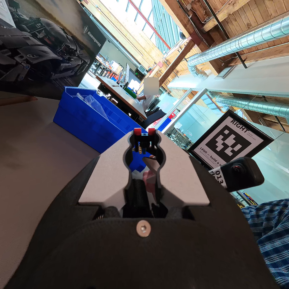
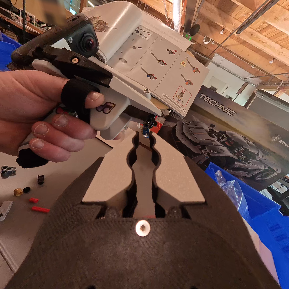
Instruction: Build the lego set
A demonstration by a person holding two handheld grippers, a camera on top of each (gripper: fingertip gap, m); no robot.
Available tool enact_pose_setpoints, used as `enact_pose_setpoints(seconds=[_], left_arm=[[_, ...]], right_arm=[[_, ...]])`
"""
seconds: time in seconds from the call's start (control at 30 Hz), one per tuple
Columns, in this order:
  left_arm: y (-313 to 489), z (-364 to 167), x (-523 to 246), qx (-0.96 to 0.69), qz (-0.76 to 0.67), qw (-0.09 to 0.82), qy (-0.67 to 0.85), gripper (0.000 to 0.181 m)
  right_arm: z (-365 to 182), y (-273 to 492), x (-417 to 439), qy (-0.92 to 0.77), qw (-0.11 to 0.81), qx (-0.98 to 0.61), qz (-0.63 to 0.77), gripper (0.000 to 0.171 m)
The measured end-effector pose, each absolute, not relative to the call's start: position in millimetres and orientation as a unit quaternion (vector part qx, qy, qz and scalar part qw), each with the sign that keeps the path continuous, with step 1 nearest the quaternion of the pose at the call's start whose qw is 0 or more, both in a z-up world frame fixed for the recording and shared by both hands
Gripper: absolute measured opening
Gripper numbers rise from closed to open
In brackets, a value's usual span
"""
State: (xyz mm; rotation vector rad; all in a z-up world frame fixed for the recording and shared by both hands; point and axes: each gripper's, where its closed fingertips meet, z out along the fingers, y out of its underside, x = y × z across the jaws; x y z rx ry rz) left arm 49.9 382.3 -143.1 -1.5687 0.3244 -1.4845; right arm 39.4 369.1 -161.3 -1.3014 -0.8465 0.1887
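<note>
My left gripper (image 1: 144, 134) is shut on a small lego assembly (image 1: 144, 140) of black parts with two red ends, held up in the air. In the right wrist view a hand holds that left gripper (image 2: 158, 115) at upper left, and the assembly (image 2: 149, 124) hangs from its tips with a blue pin pointing down. My right gripper (image 2: 143, 136) is open by a narrow gap, its tips on either side of the assembly's lower end. I cannot tell whether they touch it. Loose parts lie on the table: red pins (image 2: 39, 209), a gold ring (image 2: 18, 192), a grey connector (image 2: 7, 171).
An open instruction booklet (image 2: 156, 62) stands behind the grippers, against the set's box (image 2: 234, 140). A blue bin (image 2: 253, 208) with plastic bags is at the right, and shows in the left wrist view (image 1: 87, 118). A framed marker sign (image 1: 229, 140) and a plaid sleeve (image 1: 273, 226) are at the right. Both grippers' tips are close together, under 4 cm apart.
</note>
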Motion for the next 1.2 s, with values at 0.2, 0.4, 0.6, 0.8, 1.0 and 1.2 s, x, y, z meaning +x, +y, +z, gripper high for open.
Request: enact_pose_setpoints(seconds=[0.2, 0.4, 0.6, 0.8, 1.0, 1.2], left_arm=[[380, -142, 52, -0.633, -0.612, 0.455, 0.132, 0.023], [379, -142, 55, -0.629, -0.621, 0.45, 0.127, 0.023], [379, -140, 57, -0.617, -0.632, 0.455, 0.116, 0.023], [381, -137, 59, -0.6, -0.647, 0.462, 0.086, 0.024], [381, -134, 60, -0.589, -0.653, 0.47, 0.074, 0.024], [372, -126, 62, -0.571, -0.679, 0.452, 0.091, 0.023]], right_arm=[[-162, 370, 39, -0.384, 0.708, -0.587, 0.083, 0.013], [-161, 372, 42, -0.38, 0.709, -0.589, 0.07, 0.007], [-158, 372, 44, -0.373, 0.711, -0.591, 0.074, 0.006], [-156, 374, 47, -0.362, 0.713, -0.595, 0.079, 0.006], [-152, 373, 47, -0.354, 0.721, -0.59, 0.085, 0.006], [-146, 371, 47, -0.377, 0.729, -0.565, 0.083, 0.018]])
